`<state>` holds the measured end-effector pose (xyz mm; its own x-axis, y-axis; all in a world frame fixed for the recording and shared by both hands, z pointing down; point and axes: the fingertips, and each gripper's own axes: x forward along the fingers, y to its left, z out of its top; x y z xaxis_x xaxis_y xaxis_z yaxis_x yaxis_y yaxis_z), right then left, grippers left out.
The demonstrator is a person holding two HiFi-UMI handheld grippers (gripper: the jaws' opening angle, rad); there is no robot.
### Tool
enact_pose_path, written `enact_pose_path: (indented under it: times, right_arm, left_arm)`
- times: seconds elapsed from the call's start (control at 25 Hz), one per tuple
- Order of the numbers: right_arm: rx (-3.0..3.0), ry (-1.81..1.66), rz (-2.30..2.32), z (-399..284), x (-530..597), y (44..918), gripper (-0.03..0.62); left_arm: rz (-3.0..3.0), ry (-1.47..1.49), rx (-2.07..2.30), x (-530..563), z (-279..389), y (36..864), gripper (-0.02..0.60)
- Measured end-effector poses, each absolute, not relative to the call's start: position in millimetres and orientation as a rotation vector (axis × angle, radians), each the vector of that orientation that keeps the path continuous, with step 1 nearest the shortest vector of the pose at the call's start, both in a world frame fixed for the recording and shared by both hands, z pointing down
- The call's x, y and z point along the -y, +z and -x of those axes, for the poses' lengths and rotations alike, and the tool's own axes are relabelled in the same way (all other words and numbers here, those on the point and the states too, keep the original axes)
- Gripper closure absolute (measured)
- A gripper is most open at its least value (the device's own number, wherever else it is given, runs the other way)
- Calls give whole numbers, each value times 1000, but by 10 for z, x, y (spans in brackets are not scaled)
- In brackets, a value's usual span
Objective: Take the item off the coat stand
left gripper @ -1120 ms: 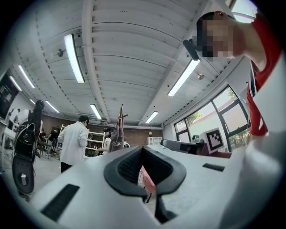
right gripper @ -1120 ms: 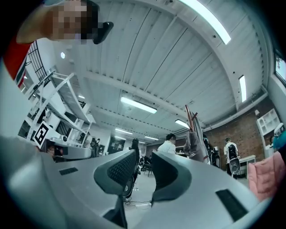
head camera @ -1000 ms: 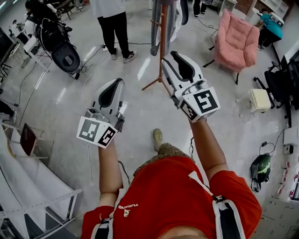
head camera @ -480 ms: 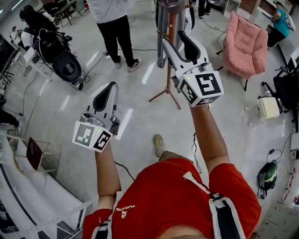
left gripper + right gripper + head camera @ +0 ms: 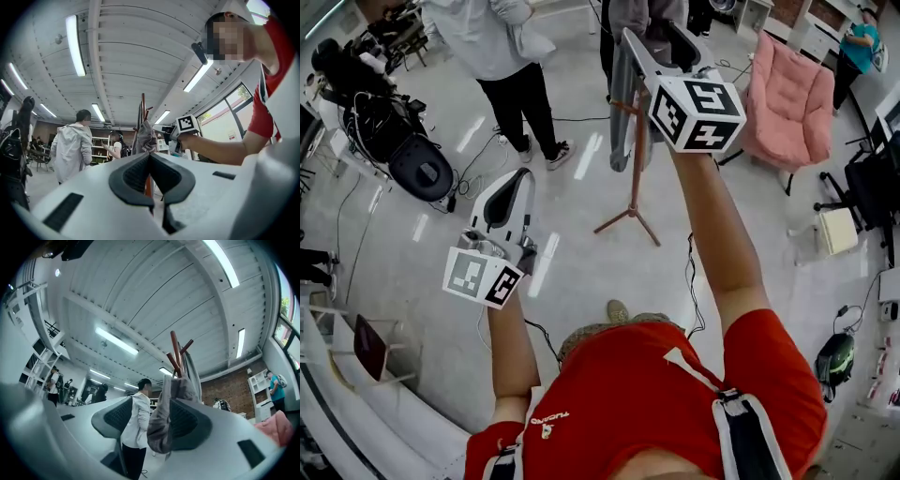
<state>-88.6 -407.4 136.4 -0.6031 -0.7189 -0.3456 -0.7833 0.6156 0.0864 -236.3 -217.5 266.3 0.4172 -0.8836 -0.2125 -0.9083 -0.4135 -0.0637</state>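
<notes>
Right gripper (image 5: 654, 42) going up to the grey garment (image 5: 161, 423) on the coat stand (image 5: 636, 178)

The right gripper is reaching high with its jaws spreading apart. The garment is hanging just ahead of it, showing between the two pads and closer to the right-hand one, not pinched. It's draping off the top pegs of the stand, straight ahead. The left gripper (image 5: 520, 173) is hanging lower and off to the left, jaws pressed together on nothing. A person in a light jacket (image 5: 133, 427) is standing beyond.

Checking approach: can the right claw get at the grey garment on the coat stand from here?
Probably yes: the right claw, jaws opening, has the grey garment hanging between them; nothing blocks it.
</notes>
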Motion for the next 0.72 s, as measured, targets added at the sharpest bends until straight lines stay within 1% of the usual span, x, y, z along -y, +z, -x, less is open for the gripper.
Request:
enact_pose_path:
  times: [0.16, 0.4, 0.44, 0.48, 0.52, 0.56, 0.6, 0.72]
  right_arm:
    - [-2584, 330, 1313, 1047, 4476, 1269, 344]
    - [-2636, 297, 1448, 1123, 4935, 1365, 347]
    - [-2644, 295, 1465, 1111, 4992, 1396, 366]
    - [-2652, 296, 1480, 1095, 5038, 1422, 400]
    - [-2658, 301, 1489, 1081, 5065, 1432, 445]
    - [-2660, 316, 1492, 1070, 5069, 1416, 506]
    - [-2655, 342, 1494, 1059, 5050, 1373, 531]
    - [-2604, 463, 1500, 1009, 4946, 1132, 554]
  left_arm:
    - [2536, 219, -1573, 2409, 2489, 2690, 572]
    - [2604, 208, -1489, 2678, 2556, 2769, 572]
    - [2609, 206, -1482, 2709, 2564, 2770, 572]
    - [2614, 205, -1475, 2734, 2572, 2768, 572]
    - [2617, 205, -1465, 2752, 2577, 2765, 572]
    - [2621, 205, -1453, 2761, 2580, 2762, 572]
    - [2625, 205, -1441, 2764, 2582, 2762, 572]
    - [2638, 211, -1413, 2793, 2590, 2776, 572]
